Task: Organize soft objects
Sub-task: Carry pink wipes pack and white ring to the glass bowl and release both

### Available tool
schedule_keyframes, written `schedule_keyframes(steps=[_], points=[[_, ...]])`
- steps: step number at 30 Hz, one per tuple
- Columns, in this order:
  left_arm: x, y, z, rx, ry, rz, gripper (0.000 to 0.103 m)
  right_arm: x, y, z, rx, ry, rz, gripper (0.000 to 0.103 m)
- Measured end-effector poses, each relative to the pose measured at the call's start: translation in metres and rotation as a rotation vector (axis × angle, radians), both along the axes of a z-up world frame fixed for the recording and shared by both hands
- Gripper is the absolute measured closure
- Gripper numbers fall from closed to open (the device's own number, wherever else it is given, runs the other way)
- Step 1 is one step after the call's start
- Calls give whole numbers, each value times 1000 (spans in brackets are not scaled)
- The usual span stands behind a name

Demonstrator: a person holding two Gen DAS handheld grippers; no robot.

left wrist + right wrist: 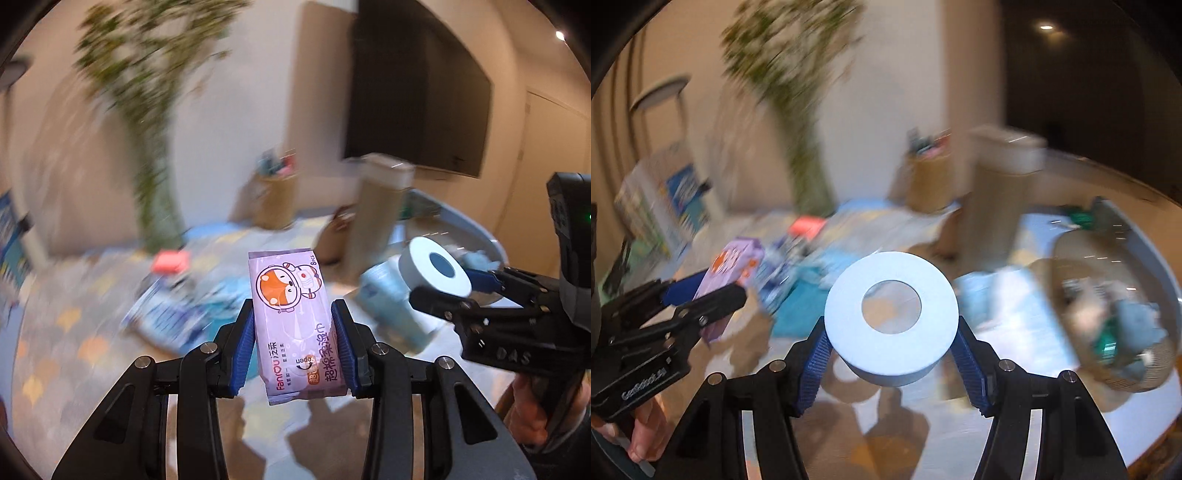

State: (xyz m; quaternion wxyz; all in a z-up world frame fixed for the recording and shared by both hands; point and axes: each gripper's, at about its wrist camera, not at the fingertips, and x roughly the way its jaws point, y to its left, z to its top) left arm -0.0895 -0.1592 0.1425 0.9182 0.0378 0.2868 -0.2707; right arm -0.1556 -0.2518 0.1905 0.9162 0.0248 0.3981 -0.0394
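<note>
My left gripper is shut on a purple wet-wipes pack with an orange cartoon animal on it, held upright above the table. It also shows at the left of the right wrist view. My right gripper is shut on a white toilet paper roll, hole facing the camera. The roll and the right gripper show at the right of the left wrist view. Both are lifted; the background is motion-blurred.
Below lies a round light table with blue packets, a red item, printed packs and a basket of soft things. A tall cardboard box, a wicker bin, a plant and a dark screen stand behind.
</note>
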Motion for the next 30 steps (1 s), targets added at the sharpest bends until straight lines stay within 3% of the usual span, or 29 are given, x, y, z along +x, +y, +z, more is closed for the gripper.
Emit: schedule_keyframes(steps=[5, 9, 14, 18, 19, 22, 23, 24, 30], points=[[-3, -74, 26, 24, -52, -179, 66, -10, -68, 34, -9, -61, -153, 40], [4, -137, 38, 33, -64, -300, 66, -11, -131, 47, 38, -51, -296, 40], [31, -204, 27, 40, 2, -376, 66, -5, -210, 46, 126, -12, -486, 40], [53, -252, 13, 95, 18, -387, 64, -1, -258, 35, 179, 29, -628, 39], [56, -259, 10, 103, 25, -383, 64, 1, -266, 32, 187, 34, -641, 39], [59, -272, 4, 102, 42, -380, 49, 5, -282, 28, 212, 40, -665, 34], [59, -274, 3, 103, 46, -385, 35, 3, -288, 27, 227, 43, -679, 34], [56, -273, 4, 97, 43, -383, 28, 2, -291, 26, 240, 42, -679, 34], [26, -249, 20, 107, -34, -403, 28, -15, -288, 24, 259, 54, -665, 34]])
